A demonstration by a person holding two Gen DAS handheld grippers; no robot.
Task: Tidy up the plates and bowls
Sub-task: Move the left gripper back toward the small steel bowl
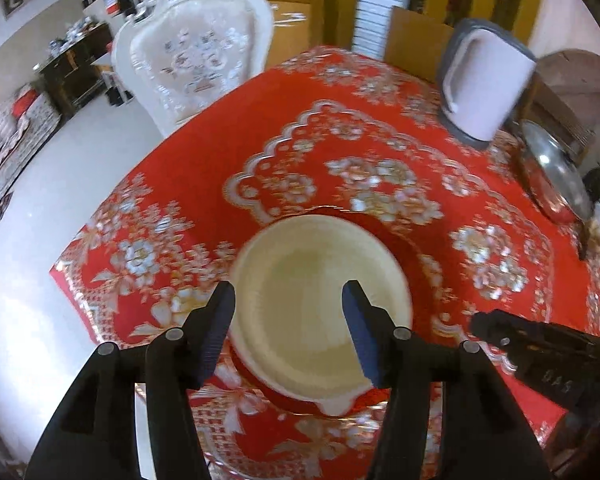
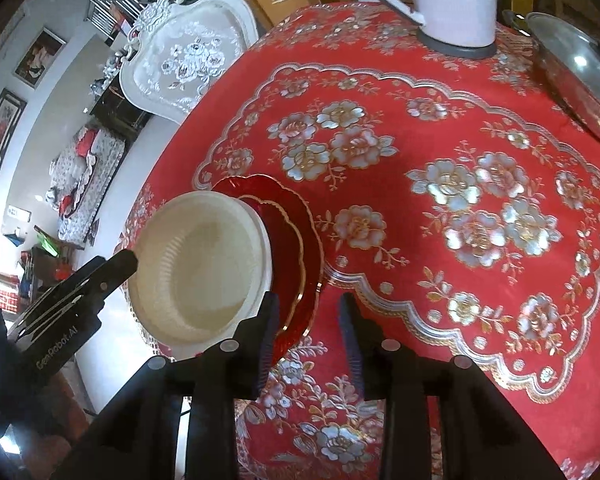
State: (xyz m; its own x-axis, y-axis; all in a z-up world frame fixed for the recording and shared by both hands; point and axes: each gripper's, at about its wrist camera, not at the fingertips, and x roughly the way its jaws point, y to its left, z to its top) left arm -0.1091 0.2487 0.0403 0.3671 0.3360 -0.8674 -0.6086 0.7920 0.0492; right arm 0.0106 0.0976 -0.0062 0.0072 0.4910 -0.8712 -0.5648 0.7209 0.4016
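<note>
1. A cream bowl (image 1: 320,300) sits on a red plate (image 2: 296,248), and the plate lies on the table (image 2: 440,320), near the edge that faces a white chair (image 1: 196,64).
2. In the right wrist view the bowl (image 2: 200,268) sits toward the plate's left side; the plate's scalloped, gold-edged rim shows bare to the right of it.
3. In the left wrist view only thin red arcs of the plate (image 1: 400,240) show around the bowl.
4. The left gripper (image 1: 288,320) is spread wide above the bowl, one finger over its left rim and the other over its inside on the right. Nothing is between its fingers; whether they touch the bowl cannot be told.
5. In the right wrist view one fingertip of the left gripper (image 2: 116,268) reaches the bowl's left rim.
6. The right gripper (image 2: 310,320) is also parted and holds nothing. Its left finger overlaps the near edge of the plate, just beside the bowl; its right finger is over bare tablecloth.
7. In the left wrist view the right gripper (image 1: 500,328) shows as a dark shape at the right, near the bowl.
8. A white kettle (image 1: 484,80) on a grey base stands at the far side of the table, well apart from the bowl.
9. A steel pan lid (image 2: 580,72) lies at the far right, near the kettle.
</note>
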